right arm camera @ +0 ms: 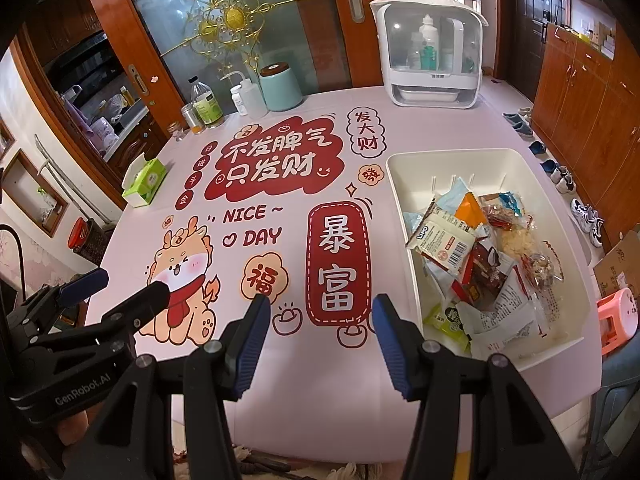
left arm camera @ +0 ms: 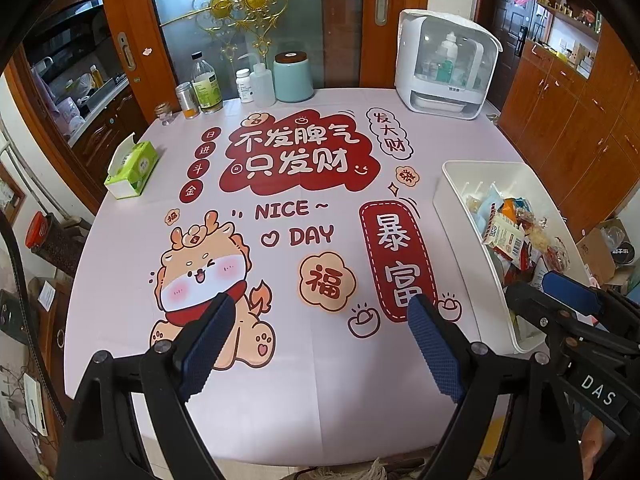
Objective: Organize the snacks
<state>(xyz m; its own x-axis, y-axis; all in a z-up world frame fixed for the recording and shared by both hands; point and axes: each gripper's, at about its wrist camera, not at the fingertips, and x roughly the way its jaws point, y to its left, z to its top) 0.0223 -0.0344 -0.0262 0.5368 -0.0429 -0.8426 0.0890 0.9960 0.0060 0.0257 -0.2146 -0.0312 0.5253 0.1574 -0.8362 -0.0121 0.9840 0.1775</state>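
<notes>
snacks sitting binned, both grippers idle

the bench (right arm camera: 280,380) is carrying a white bin (right arm camera: 404,184) along its right edge, snacks (right arm camera: 480,264) piling loosely inside. left gripper (left arm camera: 320,340) and right gripper (right arm camera: 320,332) are hovering wide and empty. crinkly packets are likely slipping or spilling if pinched carelessly.

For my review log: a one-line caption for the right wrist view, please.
Both open grippers, right gripper and left gripper, hover over the printed tablecloth beside a white bin of snack packets.
</notes>
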